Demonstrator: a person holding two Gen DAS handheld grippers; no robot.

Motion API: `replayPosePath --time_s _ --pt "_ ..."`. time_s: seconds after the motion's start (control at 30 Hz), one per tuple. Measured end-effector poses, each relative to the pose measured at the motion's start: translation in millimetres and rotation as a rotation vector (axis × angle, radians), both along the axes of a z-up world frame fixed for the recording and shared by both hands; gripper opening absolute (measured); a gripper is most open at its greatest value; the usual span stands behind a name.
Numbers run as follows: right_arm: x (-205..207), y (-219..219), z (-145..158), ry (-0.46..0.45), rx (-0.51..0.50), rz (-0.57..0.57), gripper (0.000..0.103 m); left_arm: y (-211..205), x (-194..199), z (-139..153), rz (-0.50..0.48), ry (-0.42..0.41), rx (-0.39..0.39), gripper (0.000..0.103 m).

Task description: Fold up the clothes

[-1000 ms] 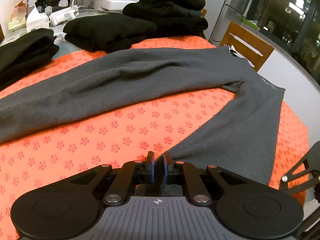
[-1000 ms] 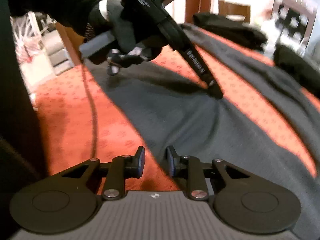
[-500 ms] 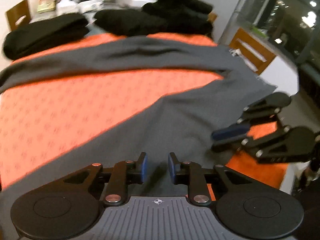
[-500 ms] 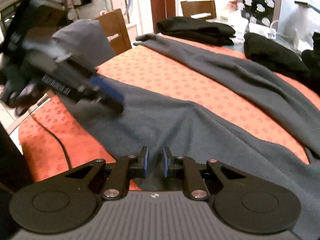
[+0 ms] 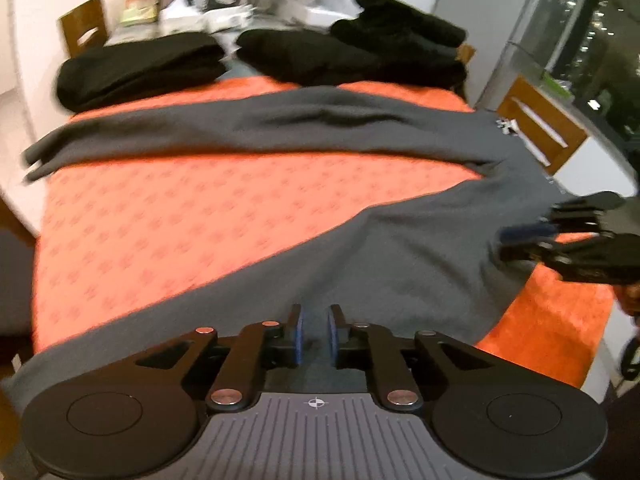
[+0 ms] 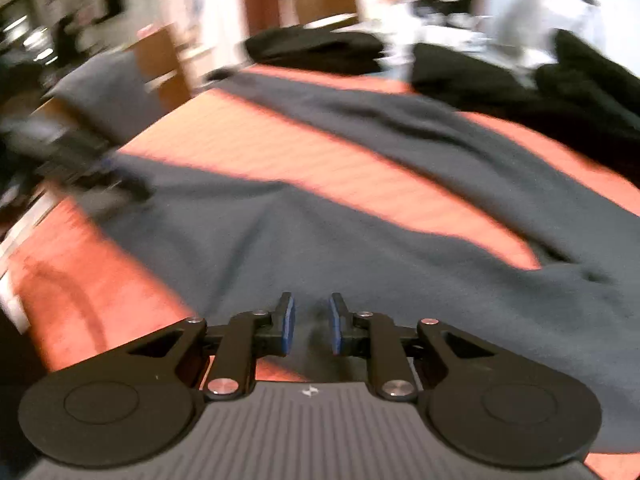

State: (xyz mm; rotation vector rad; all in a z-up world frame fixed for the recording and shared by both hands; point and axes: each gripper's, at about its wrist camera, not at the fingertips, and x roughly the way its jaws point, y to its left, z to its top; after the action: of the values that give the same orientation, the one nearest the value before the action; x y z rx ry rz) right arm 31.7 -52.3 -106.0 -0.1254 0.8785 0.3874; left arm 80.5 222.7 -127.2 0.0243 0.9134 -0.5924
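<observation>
Dark grey trousers [image 5: 400, 248] lie spread on the orange flowered tablecloth [image 5: 180, 232], one leg along the far side, the other running toward me. My left gripper [image 5: 315, 334] hovers over the near leg. Its jaws are closing, a narrow gap still shows between the blue pads, and cloth lies in that gap. My right gripper [image 6: 311, 326] sits low over the trousers [image 6: 360, 248] near the waist; its jaws are opening, with cloth under the gap. The right gripper [image 5: 516, 240] shows at the waist edge in the left wrist view. The blurred left gripper [image 6: 132, 188] shows at the left of the right wrist view.
Folded black garments [image 5: 140, 64] [image 5: 340, 52] are stacked along the table's far edge, with clutter behind them. Wooden chairs stand at the right [image 5: 540, 124] and the far left [image 5: 82, 26]. Bare orange cloth [image 6: 320, 160] lies between the two trouser legs.
A second ago my left gripper pinched the end of the near leg; it has let go and shifted along the leg. The right gripper swung away from the left one toward the waist.
</observation>
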Motion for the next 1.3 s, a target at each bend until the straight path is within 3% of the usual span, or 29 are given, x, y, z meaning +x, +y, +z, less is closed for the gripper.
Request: replayPosePath --time_s 0.17,0.33,0.43,0.57,0.77,0.87,1.03,1.13,1.2,1.23,1.3 --pt "9 -23 -22 0.016 -0.054 -0.130 0.024 -53 23 11 -0.094 -0.054 -0.019 0.031" --pt "-20 -39 -29 0.021 0.002 -0.178 0.028 -118 60 14 -0.203 -0.084 -0.032 0.047" --pt "-27 -44 -23 0.070 0.002 -0.195 0.027 -156 82 10 -0.256 -0.060 -0.062 0.051" --pt "-40 -74 -16 0.068 0.062 -0.402 0.028 -205 99 -3 -0.345 -0.003 -0.071 0.053" --pt "-66 -118 -31 0.131 0.371 -0.690 0.029 -237 105 -23 -0.431 0.047 -0.044 0.053" --pt "-70 -126 -38 0.129 0.502 -0.788 0.036 -239 110 -28 -0.438 0.068 -0.056 0.053" --pt "-68 -122 -49 0.121 0.638 -0.878 0.036 -238 122 -31 -0.449 0.110 -0.112 0.052" --pt "-69 -116 -54 0.093 0.658 -0.929 0.035 -236 127 -31 -0.468 0.128 -0.141 0.035" --pt "-68 -113 -56 0.084 0.649 -0.964 0.024 -237 128 -30 -0.478 0.134 -0.158 0.021" --pt "-67 -112 -56 0.081 0.639 -0.979 0.011 -237 128 -30 -0.483 0.134 -0.162 0.019" --pt "-65 -112 -60 0.088 0.634 -0.995 0.003 -238 129 -28 -0.491 0.132 -0.167 0.015"
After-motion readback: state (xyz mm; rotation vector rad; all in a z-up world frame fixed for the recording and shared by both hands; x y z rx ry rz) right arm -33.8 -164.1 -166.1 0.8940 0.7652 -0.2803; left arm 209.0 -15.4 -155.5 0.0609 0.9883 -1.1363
